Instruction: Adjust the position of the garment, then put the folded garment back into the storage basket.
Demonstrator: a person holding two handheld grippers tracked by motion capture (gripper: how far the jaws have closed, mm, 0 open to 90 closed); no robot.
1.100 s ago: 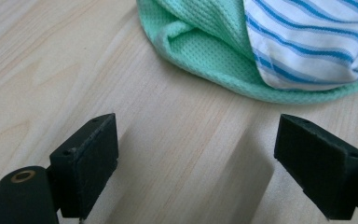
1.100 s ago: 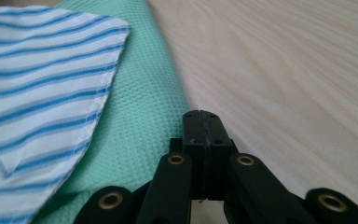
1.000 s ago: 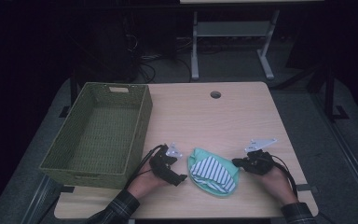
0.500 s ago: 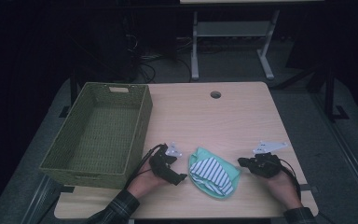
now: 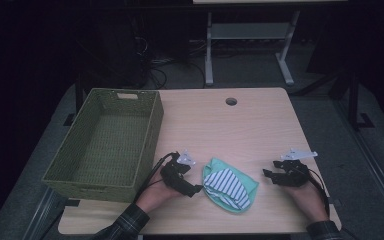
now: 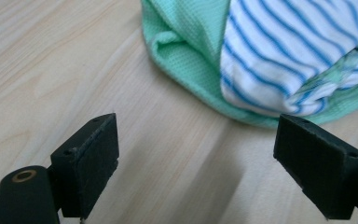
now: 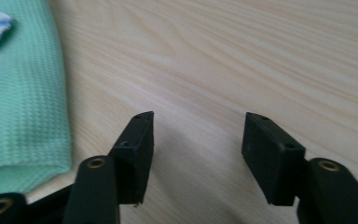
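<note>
Jaws of the right gripper (image 5: 272,176) have just been opening — now parted with bare wood between them, nothing held. Compared with a second ago it sits further out from the folded green cloth (image 5: 228,186), no longer at the cloth's right edge, so it reads as a release and pull-back. In the right gripper view the cloth (image 7: 23,102) lies off to the side, apart from the jaws. Left gripper (image 5: 192,190) hasn't shifted: jaws wide, empty, just beside the cloth's left edge, cloth (image 6: 261,56) ahead of them. The cloth, with its blue-striped white inner layer, lies flat on the tabletop (image 5: 220,130), near edge. Likely fold done — next probably a lift into the wicker basket (image 5: 102,140), further left of the cloth, empty.
</note>
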